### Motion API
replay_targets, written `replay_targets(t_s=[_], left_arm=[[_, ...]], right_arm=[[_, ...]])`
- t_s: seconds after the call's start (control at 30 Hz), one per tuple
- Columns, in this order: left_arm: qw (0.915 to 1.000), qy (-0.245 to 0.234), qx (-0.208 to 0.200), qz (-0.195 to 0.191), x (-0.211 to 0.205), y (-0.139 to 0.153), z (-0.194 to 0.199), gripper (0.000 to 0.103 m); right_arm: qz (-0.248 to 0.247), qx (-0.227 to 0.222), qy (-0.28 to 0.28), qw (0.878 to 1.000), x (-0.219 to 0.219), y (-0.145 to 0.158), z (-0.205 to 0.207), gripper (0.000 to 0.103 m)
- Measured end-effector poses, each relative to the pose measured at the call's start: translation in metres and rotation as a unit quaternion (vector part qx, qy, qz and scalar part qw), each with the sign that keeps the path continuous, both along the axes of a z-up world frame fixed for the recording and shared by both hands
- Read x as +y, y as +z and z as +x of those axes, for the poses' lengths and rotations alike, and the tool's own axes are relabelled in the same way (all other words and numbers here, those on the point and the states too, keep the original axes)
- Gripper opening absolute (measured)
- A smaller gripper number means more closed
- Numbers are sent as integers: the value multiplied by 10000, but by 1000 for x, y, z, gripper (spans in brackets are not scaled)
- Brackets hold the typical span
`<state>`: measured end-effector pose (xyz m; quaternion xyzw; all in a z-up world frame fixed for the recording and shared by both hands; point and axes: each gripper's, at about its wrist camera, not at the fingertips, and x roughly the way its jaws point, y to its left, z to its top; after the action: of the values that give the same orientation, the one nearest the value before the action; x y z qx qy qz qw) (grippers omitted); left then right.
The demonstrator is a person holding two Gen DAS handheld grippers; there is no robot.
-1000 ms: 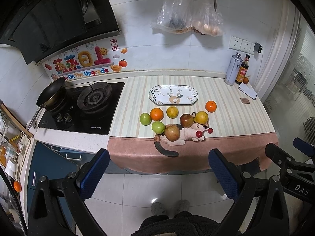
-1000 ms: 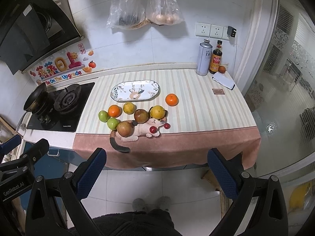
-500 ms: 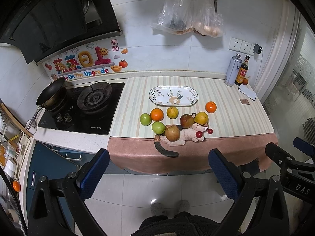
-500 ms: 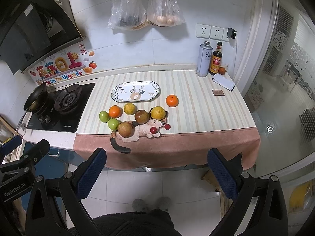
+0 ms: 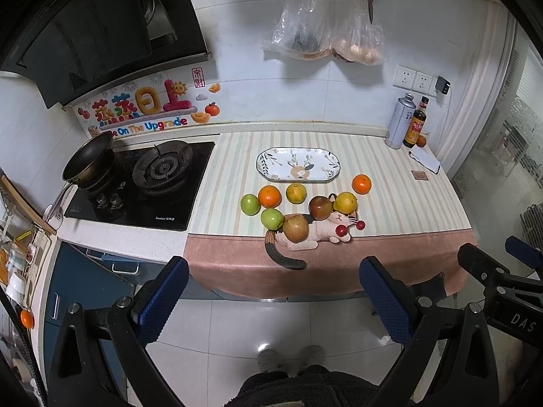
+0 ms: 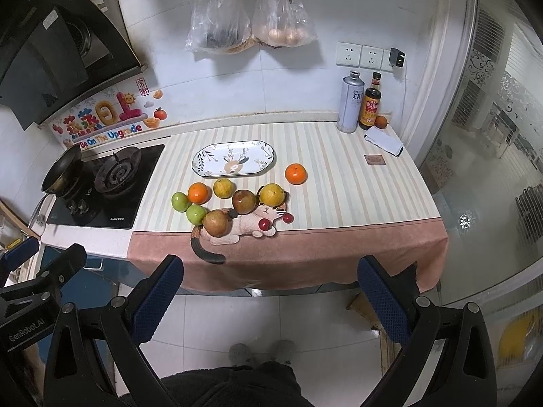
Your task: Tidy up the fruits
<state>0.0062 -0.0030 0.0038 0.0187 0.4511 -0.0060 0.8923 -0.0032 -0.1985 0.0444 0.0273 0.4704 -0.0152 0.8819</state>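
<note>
Several fruits lie on the striped counter cloth [image 5: 390, 190]: two green apples [image 5: 250, 204] [image 5: 272, 218], oranges [image 5: 269, 196] [image 5: 361, 183], yellow citrus [image 5: 296, 193] [image 5: 345, 202], a red apple [image 5: 320, 207] and a brown pear [image 5: 296, 229]. Behind them sits an empty oval patterned plate [image 5: 298, 169] [image 6: 233, 163]. My left gripper [image 5: 271, 291] is open, held back over the floor well short of the counter. My right gripper [image 6: 269, 290] is open too, equally far back. Neither holds anything.
A cat figurine [image 5: 322, 232] lies among the front fruits. A gas stove [image 5: 146, 183] with a pan [image 5: 88, 157] is at left. A can [image 6: 350, 101], sauce bottle [image 6: 370, 105] and small orange [image 6: 380, 121] stand at the back right. Bags [image 6: 251, 23] hang on the wall.
</note>
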Motion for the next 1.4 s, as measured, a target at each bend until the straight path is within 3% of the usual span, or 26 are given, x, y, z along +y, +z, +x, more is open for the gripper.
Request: replay_targets(t_s=[0.4, 0.5, 0.67, 0.8, 0.93, 1.13, 1.4], left_arm=[[9999, -75, -84, -60, -2, 8, 0, 103], [9996, -77, -273, -58, 6, 7, 4, 103], [9971, 158, -708, 223, 28, -2, 29, 103], [9967, 277, -710, 292, 50, -21, 58, 103], [9976, 455, -331, 398, 70, -53, 101, 103], [9949, 726, 698, 45, 91, -119, 179, 103], [9686, 1214, 2057, -693, 105, -218, 279, 91]], right_arm=[[91, -130, -129, 9998, 0, 3, -11, 103], [286, -331, -269, 9987, -2, 1, -10, 103], [592, -441, -509, 9960, -1, -23, 12, 103], [790, -242, -639, 9945, -1, -55, 38, 103], [965, 94, -688, 9929, -4, -89, 73, 103], [1222, 590, -721, 9881, -24, -155, 156, 102], [1625, 1605, -693, 9711, -50, -263, 276, 90]])
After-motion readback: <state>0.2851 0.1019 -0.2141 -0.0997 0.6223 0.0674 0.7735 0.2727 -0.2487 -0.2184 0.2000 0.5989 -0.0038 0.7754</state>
